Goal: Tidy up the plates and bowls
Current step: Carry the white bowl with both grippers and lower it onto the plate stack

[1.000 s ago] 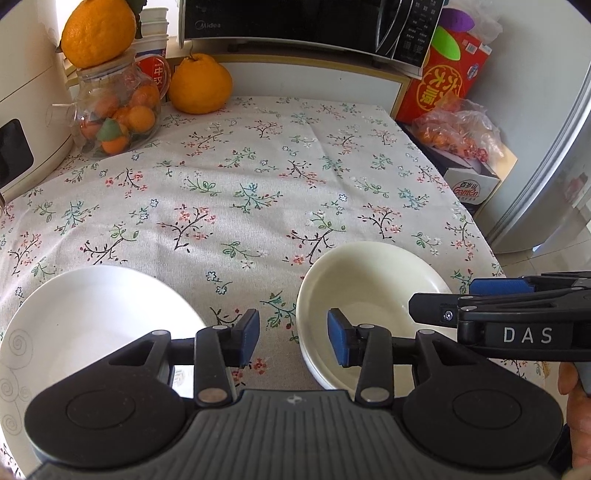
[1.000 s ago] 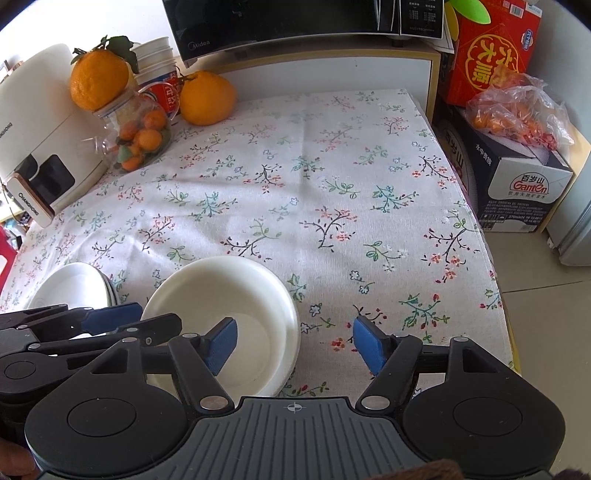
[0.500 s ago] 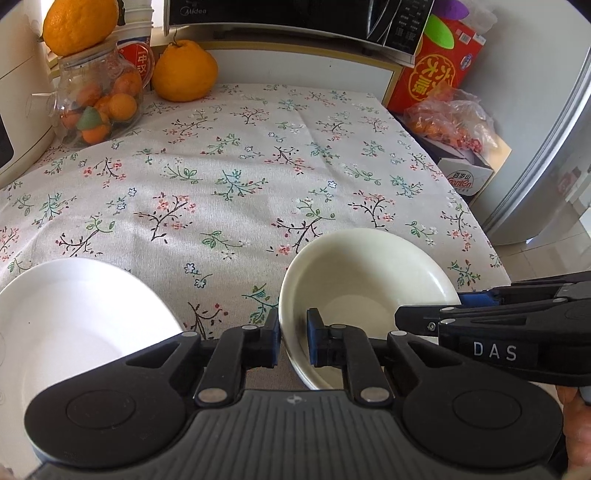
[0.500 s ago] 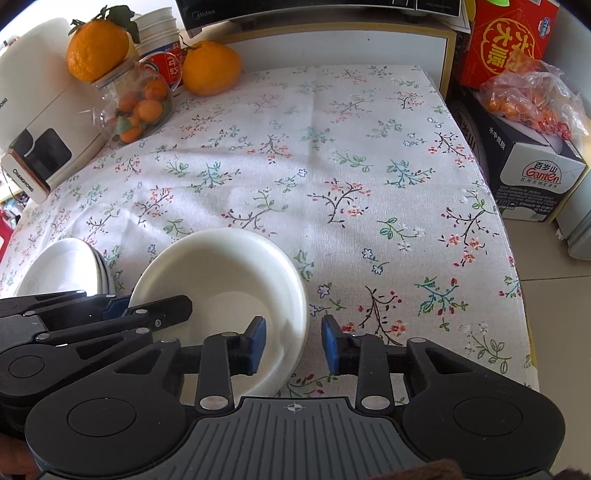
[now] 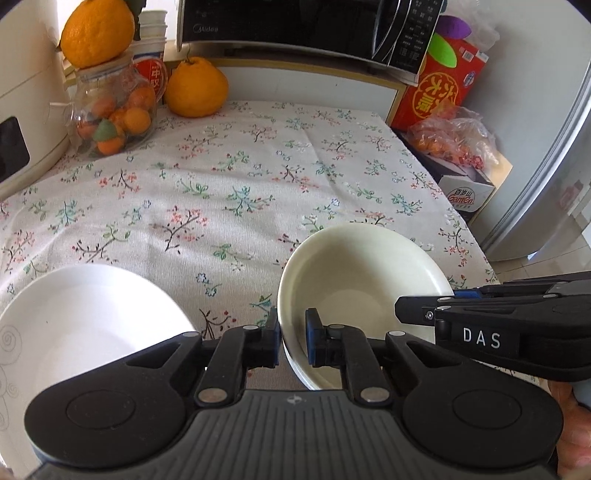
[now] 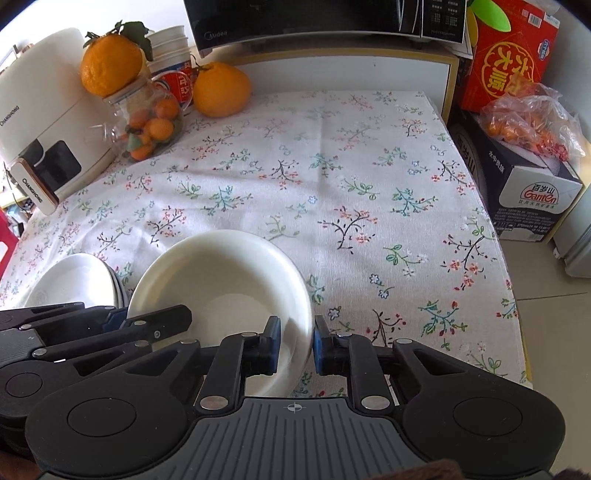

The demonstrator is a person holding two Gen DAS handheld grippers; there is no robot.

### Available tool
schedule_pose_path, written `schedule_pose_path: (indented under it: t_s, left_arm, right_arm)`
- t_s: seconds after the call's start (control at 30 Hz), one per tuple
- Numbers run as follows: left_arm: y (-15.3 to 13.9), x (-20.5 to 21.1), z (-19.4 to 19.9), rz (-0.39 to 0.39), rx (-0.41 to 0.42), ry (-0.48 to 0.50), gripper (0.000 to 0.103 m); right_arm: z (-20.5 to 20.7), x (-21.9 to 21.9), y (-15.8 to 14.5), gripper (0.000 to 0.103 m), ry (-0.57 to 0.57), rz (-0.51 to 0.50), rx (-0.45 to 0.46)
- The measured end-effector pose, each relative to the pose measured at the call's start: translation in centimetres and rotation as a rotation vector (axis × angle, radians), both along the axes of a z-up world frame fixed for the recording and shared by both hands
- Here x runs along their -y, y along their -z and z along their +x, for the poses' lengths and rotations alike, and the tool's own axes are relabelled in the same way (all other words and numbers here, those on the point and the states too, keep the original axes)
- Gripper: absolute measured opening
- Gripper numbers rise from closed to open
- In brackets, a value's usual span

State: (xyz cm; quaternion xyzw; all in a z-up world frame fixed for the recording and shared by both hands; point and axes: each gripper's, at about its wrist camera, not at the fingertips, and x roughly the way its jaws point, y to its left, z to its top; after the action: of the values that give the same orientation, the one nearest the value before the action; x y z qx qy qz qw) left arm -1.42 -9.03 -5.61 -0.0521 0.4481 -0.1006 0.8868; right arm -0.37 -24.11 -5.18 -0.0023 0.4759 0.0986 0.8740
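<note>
Both grippers have closed since a second ago, when their blue pads stood wide apart: the left gripper (image 5: 291,341) now pinches the left rim of the cream bowl (image 5: 354,280) and the right gripper (image 6: 296,345) pinches its right rim, one pad inside the wall and one outside on each side. Between them the bowl sits tilted at the near edge of the table, its smooth, glossy inside round and shallow with a flat bottom.

Largest in view is the tablecloth (image 5: 236,192), a coarse woven fabric printed with small sprigs of red and green blossom, lying a little rumpled. At the back stands a black microwave (image 5: 303,26) with a shiny door, and to the left a rounded cream appliance (image 6: 40,122) of smooth plastic. A red cardboard box (image 6: 509,55) stands at the right, above a crinkled clear bag of small fruit (image 6: 528,122).

Just left of the bowl is a stack of white plates (image 5: 81,317); the left wrist view shows only the broad top plate with a faint spiral pattern on its rim, while the right wrist view shows the stacked edges beneath it, near the bowl's rim. Only the right wrist view shows the appliance's dark window and brand strip.

A glass jar (image 5: 110,118) holds small oranges, with a big dimpled orange (image 5: 96,31) balanced on its lid and another orange (image 5: 195,88) beside it on the cloth
</note>
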Motion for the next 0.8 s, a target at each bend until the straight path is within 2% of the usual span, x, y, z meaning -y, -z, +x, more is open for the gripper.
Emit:
schedule_pose_path:
  t_s: [0.17, 0.3, 0.4, 0.5, 0.63, 0.8]
  left_arm:
    - [0.7, 0.2, 0.0, -0.001, -0.007, 0.003, 0.012]
    - [1.1, 0.2, 0.1, -0.003, 0.003, 0.004, 0.012]
    - [1.0, 0.5, -0.1, 0.017, 0.014, 0.006, 0.012]
    - [0.7, 0.0, -0.2, -0.020, 0.008, -0.019, 0.012]
    - [-0.7, 0.1, -0.9, -0.003, 0.078, -0.018, 0.011]
    - [-1.1, -0.6, -0.9, -0.039, 0.075, -0.039, 0.011]
  right_arm:
    - [0.2, 0.0, 0.6, 0.021, 0.011, 0.000, -0.012]
    - [0.8, 0.0, 1.8, 0.022, 0.015, 0.011, -0.063]
    - [0.6, 0.1, 1.6, 0.019, 0.027, 0.016, -0.049]
    - [0.2, 0.5, 0.6, 0.014, 0.036, 0.045, -0.017]
    - [-0.1, 0.8, -0.5, 0.014, 0.043, 0.077, 0.010]
    - [-0.3, 0.4, -1.1, 0.014, 0.040, 0.063, 0.033]
